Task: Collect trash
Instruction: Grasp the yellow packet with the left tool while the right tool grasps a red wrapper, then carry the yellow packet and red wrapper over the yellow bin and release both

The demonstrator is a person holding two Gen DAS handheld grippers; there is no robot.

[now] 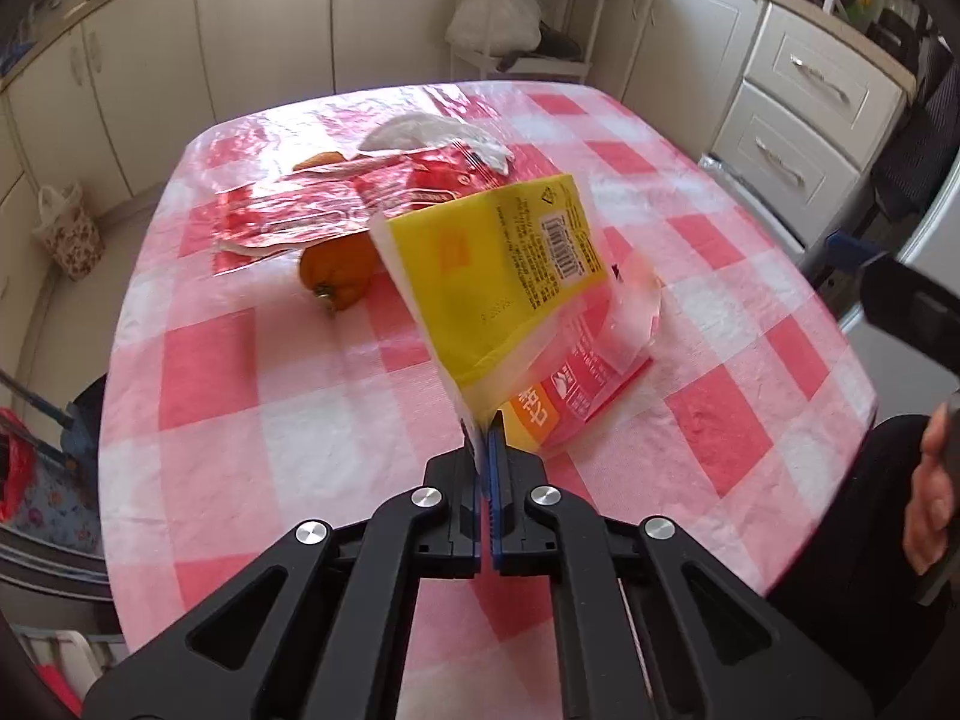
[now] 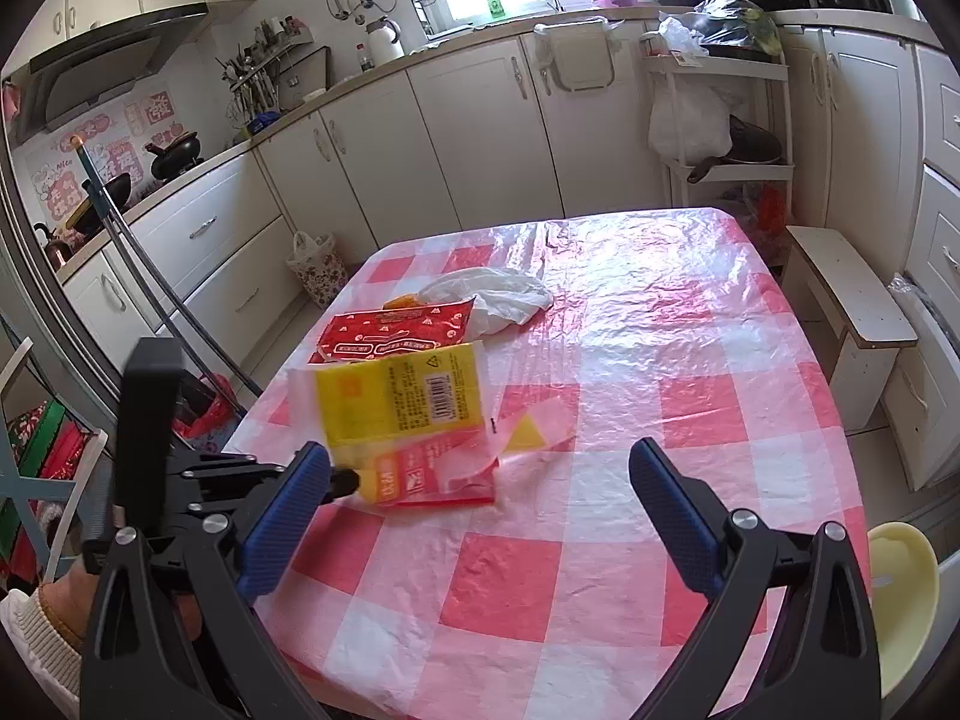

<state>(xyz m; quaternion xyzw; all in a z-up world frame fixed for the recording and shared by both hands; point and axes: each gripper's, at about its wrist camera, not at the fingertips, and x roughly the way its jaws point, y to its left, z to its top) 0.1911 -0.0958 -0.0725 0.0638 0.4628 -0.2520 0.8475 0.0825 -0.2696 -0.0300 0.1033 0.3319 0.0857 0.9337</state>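
My left gripper [image 1: 485, 420] is shut on the near corner of a yellow and red snack wrapper [image 1: 504, 264], which stands tilted up off the checked table [image 1: 312, 408]. From the right wrist view the same wrapper [image 2: 402, 402] sits left of centre, with the left gripper [image 2: 348, 480] pinching its lower edge. My right gripper [image 2: 480, 468] hangs open over the table's near part, nothing between its fingers. Beyond the wrapper lie a red foil packet [image 1: 312, 210], an orange fruit [image 1: 339, 273] and a crumpled white plastic bag [image 1: 438, 135].
White kitchen cabinets [image 2: 372, 138] ring the table. A shelf cart with a white bag [image 2: 690, 120] stands behind it, and a bench [image 2: 852, 294] sits to its right. On the floor at the left is a floral bag [image 2: 315, 267]. A person's hand [image 1: 933, 480] shows at the right edge.
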